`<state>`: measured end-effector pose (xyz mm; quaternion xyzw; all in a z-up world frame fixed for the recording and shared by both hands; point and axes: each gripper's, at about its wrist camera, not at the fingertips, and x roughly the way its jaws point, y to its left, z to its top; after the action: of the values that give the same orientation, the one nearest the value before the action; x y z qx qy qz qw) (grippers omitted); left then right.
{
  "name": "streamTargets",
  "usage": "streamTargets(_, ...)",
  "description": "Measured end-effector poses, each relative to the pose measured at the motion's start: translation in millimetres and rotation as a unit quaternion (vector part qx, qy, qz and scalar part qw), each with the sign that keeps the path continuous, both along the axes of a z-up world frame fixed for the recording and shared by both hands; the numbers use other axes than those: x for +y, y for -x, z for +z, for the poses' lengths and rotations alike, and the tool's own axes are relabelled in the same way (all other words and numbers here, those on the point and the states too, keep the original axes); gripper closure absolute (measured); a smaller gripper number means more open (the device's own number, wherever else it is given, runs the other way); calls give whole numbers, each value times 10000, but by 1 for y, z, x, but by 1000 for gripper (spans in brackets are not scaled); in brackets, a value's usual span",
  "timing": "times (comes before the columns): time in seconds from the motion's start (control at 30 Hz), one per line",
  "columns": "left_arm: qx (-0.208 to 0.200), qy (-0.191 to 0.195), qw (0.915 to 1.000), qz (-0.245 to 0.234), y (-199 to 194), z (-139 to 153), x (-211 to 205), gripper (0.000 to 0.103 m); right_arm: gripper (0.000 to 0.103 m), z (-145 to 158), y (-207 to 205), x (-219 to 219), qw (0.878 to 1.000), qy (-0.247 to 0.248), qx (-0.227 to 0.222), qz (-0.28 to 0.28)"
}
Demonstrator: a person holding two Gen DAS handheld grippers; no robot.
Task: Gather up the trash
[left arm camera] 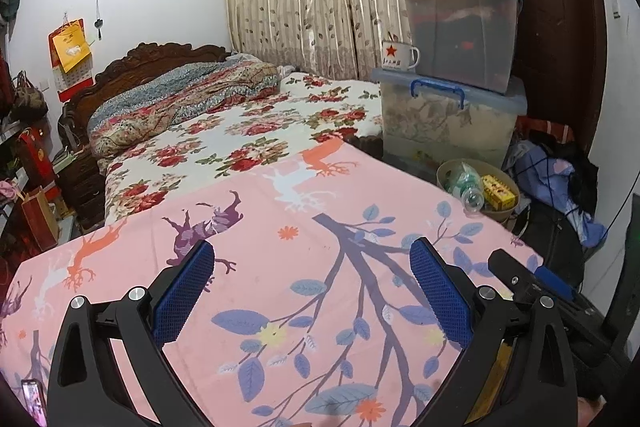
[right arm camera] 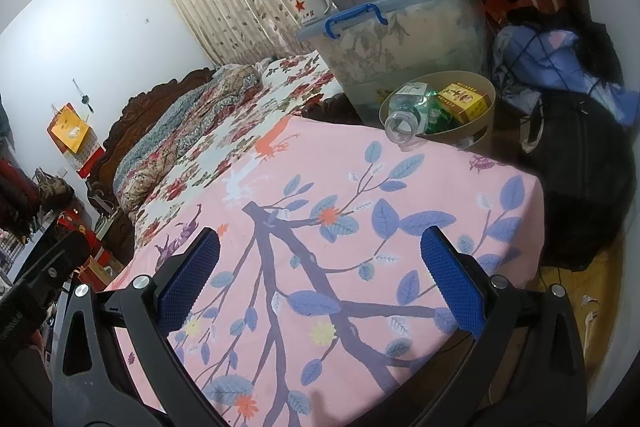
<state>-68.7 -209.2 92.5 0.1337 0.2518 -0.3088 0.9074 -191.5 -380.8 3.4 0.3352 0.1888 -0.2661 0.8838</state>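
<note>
- Left wrist view: my left gripper (left arm camera: 312,291) hovers over the pink cloth (left arm camera: 280,227), jaws wide apart and empty. Ahead and right of them, past the cloth's far edge, the beige bin (left arm camera: 505,187) holds one clear bottle (left arm camera: 466,189) and one yellow carton (left arm camera: 498,191). Three storage boxes (left arm camera: 460,39) are stacked behind it.
- Right wrist view: my right gripper (right arm camera: 320,275) also has its jaws apart, gripping nothing. The bottle's neck overhangs the rim toward me; likely risk: a nudge tips it out.
</note>
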Motion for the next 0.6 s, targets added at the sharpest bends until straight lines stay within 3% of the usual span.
streamTargets(0.6,38,-219,9998,6,6,-4,-6,9,4,4,4,5,9999,87,-80,27)
